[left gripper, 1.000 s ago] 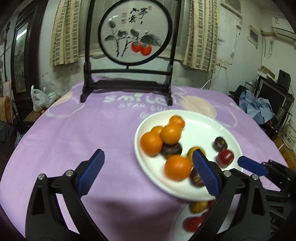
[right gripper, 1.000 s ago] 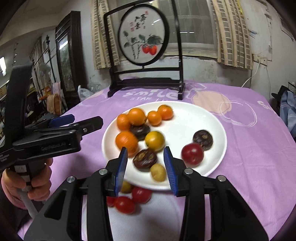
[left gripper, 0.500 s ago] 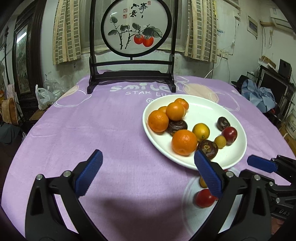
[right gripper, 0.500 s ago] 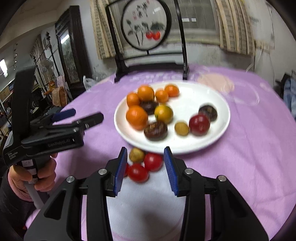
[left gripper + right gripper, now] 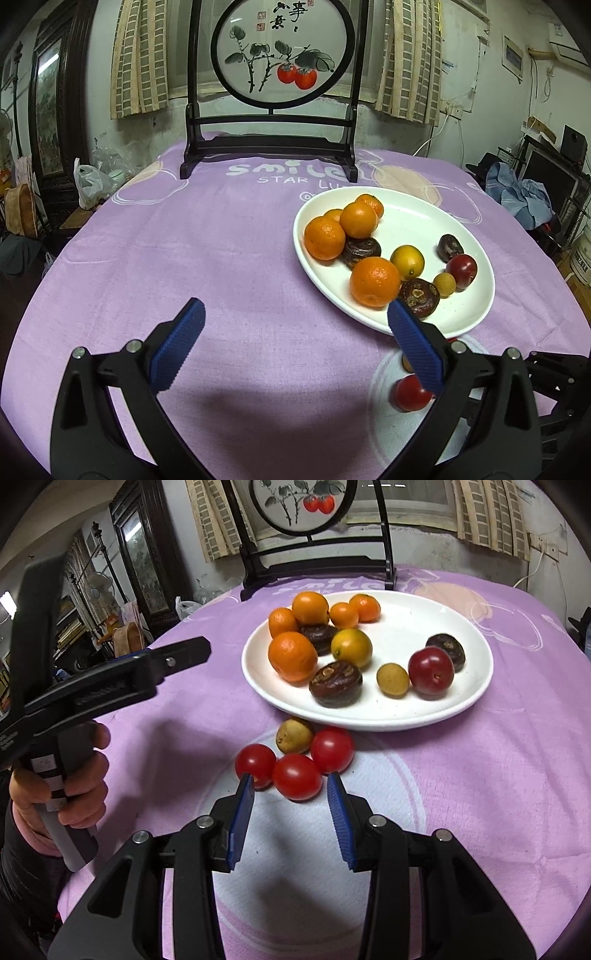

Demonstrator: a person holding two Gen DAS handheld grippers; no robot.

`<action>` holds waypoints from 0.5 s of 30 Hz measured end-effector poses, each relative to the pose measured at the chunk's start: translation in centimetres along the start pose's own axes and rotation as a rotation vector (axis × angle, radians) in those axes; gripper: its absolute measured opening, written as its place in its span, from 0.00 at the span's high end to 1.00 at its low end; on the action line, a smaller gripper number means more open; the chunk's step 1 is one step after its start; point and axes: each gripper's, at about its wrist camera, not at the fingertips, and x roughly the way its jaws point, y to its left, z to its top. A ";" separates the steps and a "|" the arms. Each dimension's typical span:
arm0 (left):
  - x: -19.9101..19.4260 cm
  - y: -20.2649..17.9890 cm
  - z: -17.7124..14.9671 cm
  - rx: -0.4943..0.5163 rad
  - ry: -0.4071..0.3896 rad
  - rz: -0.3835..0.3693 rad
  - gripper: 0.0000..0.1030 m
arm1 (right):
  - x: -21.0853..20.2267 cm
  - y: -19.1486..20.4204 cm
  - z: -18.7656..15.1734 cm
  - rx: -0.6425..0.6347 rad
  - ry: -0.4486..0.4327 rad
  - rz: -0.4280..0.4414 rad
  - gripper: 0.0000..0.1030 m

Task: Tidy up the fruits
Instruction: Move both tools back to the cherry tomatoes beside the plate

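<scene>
1. The right claw (image 5: 291, 786) hangs with its fingers apart and empty, just near of the middle tomato (image 5: 296, 781).
2. Three tomatoes and a small brown fruit (image 5: 294, 734) lie on the desk (image 5: 480, 775), just near of the white plate (image 5: 476, 686).
3. The tomatoes touch, so the fingers should straddle one only, then close gently.
4. The left claw (image 5: 295, 343) is wide apart and empty over bare cloth.
</scene>
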 end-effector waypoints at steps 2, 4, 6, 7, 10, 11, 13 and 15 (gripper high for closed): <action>0.0 0.0 0.0 0.002 0.000 0.001 0.02 | 0.3 -0.2 -0.1 0.011 0.010 0.003 0.60; 0.0 0.0 0.0 0.002 0.000 0.001 0.02 | 0.6 -0.5 -0.2 0.029 0.021 0.007 0.60; -0.1 -0.1 0.0 0.005 0.000 0.004 0.02 | 0.8 -0.7 -0.1 0.042 0.022 0.007 0.60; -0.1 -0.1 0.0 0.007 -0.001 0.005 0.02 | 0.8 -0.9 -0.1 0.049 0.019 0.012 0.60; -0.1 -0.1 -0.1 0.008 0.000 0.005 0.02 | 1.0 -1.1 0.0 0.059 0.016 0.021 0.60; -0.2 -0.1 -0.1 0.009 0.000 0.006 0.02 | 1.0 -1.1 0.0 0.058 0.016 0.021 0.60; -0.2 -0.1 -0.1 0.008 0.000 0.008 0.02 | 1.3 -1.0 0.2 0.054 0.009 0.019 0.60; -0.2 -0.1 -0.1 0.008 0.000 0.010 0.02 | 1.3 -0.9 0.2 0.058 0.005 0.019 0.60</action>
